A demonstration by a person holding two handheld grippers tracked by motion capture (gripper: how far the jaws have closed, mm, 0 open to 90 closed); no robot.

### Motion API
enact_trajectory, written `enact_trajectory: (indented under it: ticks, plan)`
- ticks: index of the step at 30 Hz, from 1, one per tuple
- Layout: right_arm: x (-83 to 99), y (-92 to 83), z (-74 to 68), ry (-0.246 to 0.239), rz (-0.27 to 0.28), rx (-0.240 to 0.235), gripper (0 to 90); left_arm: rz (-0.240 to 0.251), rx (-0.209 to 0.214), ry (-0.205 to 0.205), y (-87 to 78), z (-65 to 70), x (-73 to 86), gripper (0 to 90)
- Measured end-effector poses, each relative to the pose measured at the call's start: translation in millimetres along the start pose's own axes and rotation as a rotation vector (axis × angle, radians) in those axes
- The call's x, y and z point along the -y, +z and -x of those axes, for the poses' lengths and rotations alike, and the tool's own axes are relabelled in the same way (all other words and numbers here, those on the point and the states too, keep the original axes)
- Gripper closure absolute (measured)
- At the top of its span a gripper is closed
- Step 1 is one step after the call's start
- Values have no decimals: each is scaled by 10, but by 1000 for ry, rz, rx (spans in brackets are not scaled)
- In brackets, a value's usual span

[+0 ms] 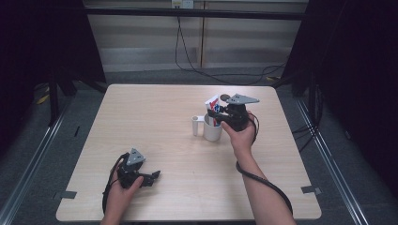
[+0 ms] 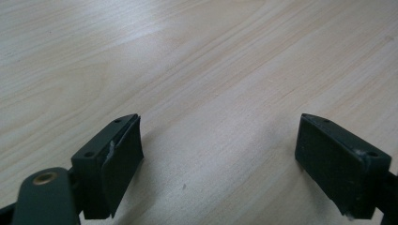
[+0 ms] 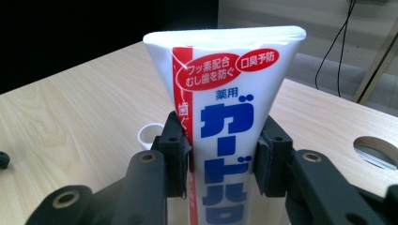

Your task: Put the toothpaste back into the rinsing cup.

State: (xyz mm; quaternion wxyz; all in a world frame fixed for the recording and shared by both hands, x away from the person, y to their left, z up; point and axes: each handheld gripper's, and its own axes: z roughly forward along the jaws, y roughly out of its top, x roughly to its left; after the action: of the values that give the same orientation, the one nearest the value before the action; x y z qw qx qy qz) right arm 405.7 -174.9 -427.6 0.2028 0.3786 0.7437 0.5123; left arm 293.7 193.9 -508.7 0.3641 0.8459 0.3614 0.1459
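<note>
While the right gripper (image 1: 217, 112) pinches a toothpaste tube (image 3: 225, 112) upright in its jaws over the white mug (image 1: 212, 130) on the table (image 1: 155, 122), left gripper (image 1: 152, 177) spread and idle, lowering is judged underway; next: release inside.

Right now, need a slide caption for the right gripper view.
Right gripper clamps an upright white toothpaste tube with blue lettering above the wooden table.

The toothpaste tube's (image 3: 225, 117) lower end is cut off by the frame's bottom edge, hiding its cap.
</note>
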Motion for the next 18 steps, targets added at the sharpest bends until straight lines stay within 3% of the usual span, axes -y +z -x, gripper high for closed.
enact_trajectory:
  ticks: [18]
  plan:
    - [139,-8,-22,-7,-24,0,591,1,0,-1,0,1,0,150]
